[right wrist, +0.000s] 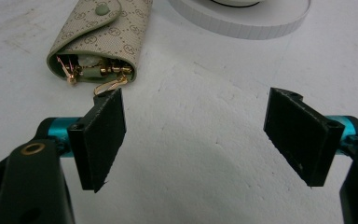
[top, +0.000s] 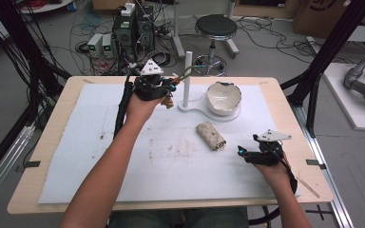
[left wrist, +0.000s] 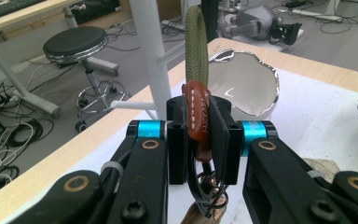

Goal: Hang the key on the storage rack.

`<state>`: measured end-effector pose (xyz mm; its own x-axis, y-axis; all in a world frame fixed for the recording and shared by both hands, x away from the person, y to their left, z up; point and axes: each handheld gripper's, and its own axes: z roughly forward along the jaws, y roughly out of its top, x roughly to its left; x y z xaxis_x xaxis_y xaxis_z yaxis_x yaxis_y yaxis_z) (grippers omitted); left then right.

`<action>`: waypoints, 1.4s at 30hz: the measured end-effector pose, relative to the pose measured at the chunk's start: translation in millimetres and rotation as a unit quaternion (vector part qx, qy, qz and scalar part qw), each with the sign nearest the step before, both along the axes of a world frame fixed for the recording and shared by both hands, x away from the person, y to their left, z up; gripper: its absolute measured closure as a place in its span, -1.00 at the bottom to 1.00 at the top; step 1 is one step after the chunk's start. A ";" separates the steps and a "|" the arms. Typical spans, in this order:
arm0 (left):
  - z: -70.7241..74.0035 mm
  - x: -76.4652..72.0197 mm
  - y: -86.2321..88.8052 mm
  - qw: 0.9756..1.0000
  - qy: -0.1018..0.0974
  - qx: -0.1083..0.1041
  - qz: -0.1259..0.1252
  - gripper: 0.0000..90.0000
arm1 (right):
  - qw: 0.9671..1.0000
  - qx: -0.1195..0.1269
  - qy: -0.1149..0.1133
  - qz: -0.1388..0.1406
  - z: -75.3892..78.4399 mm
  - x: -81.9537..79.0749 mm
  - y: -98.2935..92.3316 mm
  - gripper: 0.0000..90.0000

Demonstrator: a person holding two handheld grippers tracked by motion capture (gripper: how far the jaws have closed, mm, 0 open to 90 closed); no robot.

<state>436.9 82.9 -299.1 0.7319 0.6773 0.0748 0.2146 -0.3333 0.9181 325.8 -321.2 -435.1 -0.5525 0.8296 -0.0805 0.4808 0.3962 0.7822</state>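
My left gripper [top: 167, 91] is at the far side of the mat, close to a white upright post [top: 187, 76]. In the left gripper view its jaws [left wrist: 198, 135] are shut on a brown leather tab [left wrist: 197, 119]. From the tab an olive green strap loop [left wrist: 196, 44] rises, and metal rings hang below it. A beige patterned key pouch [top: 210, 136] lies mid-mat with gold hooks showing at its open end [right wrist: 98, 37]. My right gripper [top: 242, 152] rests low at the near right. Its jaws [right wrist: 196, 135] stand open and empty just short of the pouch.
A white bowl [top: 223, 97] with an uneven rim sits on the post's round base [top: 196, 110]. A white mat [top: 100, 161] covers the wooden table. Behind the far edge are a black stool [top: 216, 26], computer boxes and cables.
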 end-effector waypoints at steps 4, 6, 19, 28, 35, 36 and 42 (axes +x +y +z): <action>-6.3 7.4 0.7 1.000 0.013 0.004 0.009 0.72 | 1.000 0.001 -0.001 0.000 0.5 -0.9 0.0 -0.53; -9.0 10.0 1.1 1.000 0.016 0.003 0.014 0.72 | 1.000 0.001 -0.002 -0.001 0.8 -1.9 -0.1 -0.53; -14.6 0.2 15.0 0.998 0.026 0.019 0.046 -0.09 | 1.000 0.003 -0.005 -0.002 2.8 -2.7 0.9 -0.53; -28.8 -30.6 35.7 0.998 0.031 0.038 0.043 -0.32 | 1.000 0.012 -0.008 -0.007 4.1 -1.5 -1.4 -0.53; -43.3 -58.5 55.9 0.999 0.025 0.041 0.025 -0.38 | 1.000 0.013 -0.008 -0.011 5.1 -2.1 1.7 -0.53; -45.2 -62.5 59.6 0.999 0.024 0.037 0.026 -0.38 | 1.000 0.013 -0.008 -0.011 5.1 -2.1 1.7 -0.53; -55.1 -82.0 76.5 0.998 0.021 0.035 0.037 -0.45 | 1.000 0.010 -0.006 -0.012 4.1 -0.7 3.4 -0.53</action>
<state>354.9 159.4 -354.2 0.6829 0.7244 0.0947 0.2785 -0.3780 0.8829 325.1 -317.8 -430.9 -0.5308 0.8446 -0.0709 0.4811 0.3691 0.7952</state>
